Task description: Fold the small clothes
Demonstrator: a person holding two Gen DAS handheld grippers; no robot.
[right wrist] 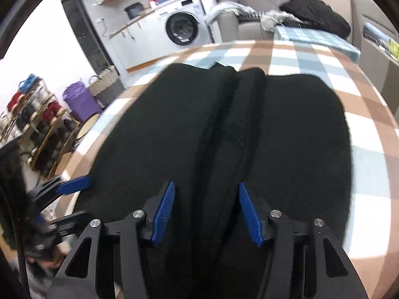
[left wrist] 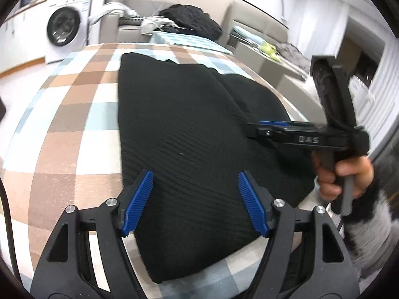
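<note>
Right wrist: black garment (right wrist: 224, 137) beneath spread fingers (right wrist: 163, 214), seemingly untouched.

The black left gripper with blue ribbed pads (left wrist: 195, 201) is gaping, tilting downward; the matching right gripper (right wrist: 205, 214) is gaping too; a bare hand (left wrist: 346, 177) is gripping its handle.

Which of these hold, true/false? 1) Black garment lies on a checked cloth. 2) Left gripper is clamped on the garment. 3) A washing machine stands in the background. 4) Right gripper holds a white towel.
1) True: the black garment lies on the checked cloth.
2) False: the left gripper is open, nothing pinched between its pads.
3) True: a washing machine stands behind the table.
4) False: the right gripper is open over the garment; it holds nothing.
</note>
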